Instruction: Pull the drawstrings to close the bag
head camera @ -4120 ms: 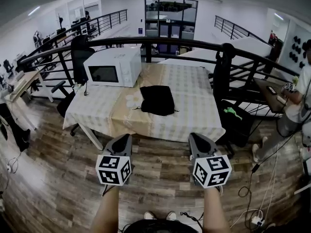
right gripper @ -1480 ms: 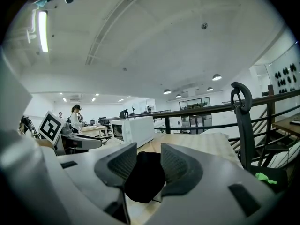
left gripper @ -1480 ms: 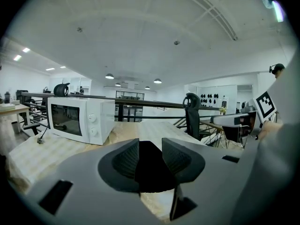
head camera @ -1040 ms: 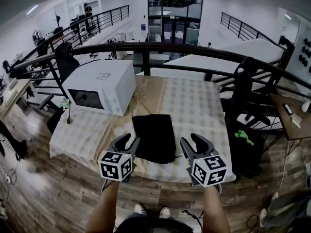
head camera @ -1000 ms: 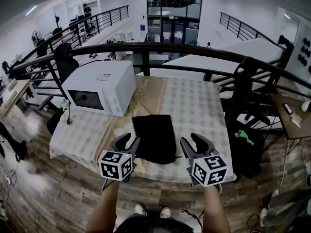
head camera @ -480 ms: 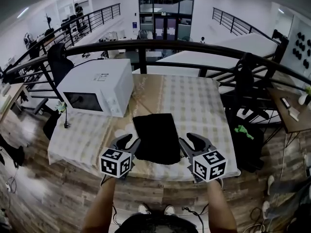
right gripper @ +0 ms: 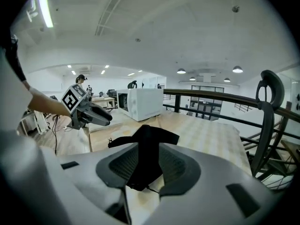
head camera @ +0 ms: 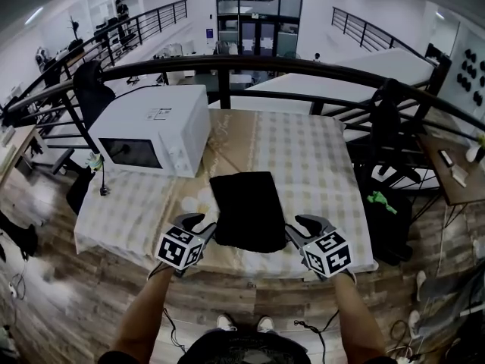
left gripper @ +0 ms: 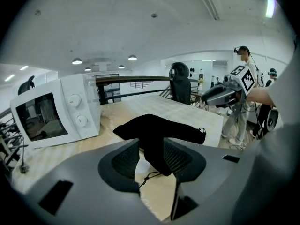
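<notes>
My left claw (head camera: 198,224), spreading, and right claw (head camera: 303,226), narrowing, both empty, flank the lower-centre end of the bag (head camera: 246,209); its long axis runs upward.

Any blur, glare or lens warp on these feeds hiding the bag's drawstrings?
Head view: sharp, fisheye bows the railing, bag a black patch, no cord discernible. Left gripper view: dark vignette, drawstring thin but visible. Right gripper view: ceiling light glares top left, bag underexposed.
</notes>
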A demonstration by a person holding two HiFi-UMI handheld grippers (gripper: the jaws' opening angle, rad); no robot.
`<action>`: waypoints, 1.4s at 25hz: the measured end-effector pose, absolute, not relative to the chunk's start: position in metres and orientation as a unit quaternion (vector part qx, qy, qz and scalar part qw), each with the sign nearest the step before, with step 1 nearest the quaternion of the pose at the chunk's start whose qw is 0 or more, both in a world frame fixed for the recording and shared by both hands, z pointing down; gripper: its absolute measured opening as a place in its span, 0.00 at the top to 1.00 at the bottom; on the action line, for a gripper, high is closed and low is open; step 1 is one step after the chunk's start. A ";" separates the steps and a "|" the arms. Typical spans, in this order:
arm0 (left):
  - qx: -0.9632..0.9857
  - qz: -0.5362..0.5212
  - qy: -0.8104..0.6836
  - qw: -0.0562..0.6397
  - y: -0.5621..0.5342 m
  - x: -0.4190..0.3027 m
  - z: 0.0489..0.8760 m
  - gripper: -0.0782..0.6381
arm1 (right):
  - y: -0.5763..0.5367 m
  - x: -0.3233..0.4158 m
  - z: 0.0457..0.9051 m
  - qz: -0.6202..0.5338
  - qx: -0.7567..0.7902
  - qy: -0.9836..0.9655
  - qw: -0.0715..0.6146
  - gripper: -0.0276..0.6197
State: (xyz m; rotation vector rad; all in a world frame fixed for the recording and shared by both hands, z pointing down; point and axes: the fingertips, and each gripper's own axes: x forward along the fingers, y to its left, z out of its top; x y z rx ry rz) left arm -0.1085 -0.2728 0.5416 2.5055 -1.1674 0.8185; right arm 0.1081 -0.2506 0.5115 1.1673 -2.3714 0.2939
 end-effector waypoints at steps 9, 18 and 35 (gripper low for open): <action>0.855 0.388 -0.326 0.113 -0.259 -0.114 0.594 0.62 | -0.243 0.119 0.551 0.095 0.382 -0.857 0.332 0.74; 0.845 0.449 -0.273 0.101 -0.251 -0.119 0.626 0.59 | -0.232 0.123 0.597 0.097 0.326 -0.844 0.415 0.71; 0.832 0.508 -0.214 0.067 -0.257 -0.119 0.649 0.59 | -0.230 0.106 0.641 -0.008 0.211 -0.810 0.547 0.76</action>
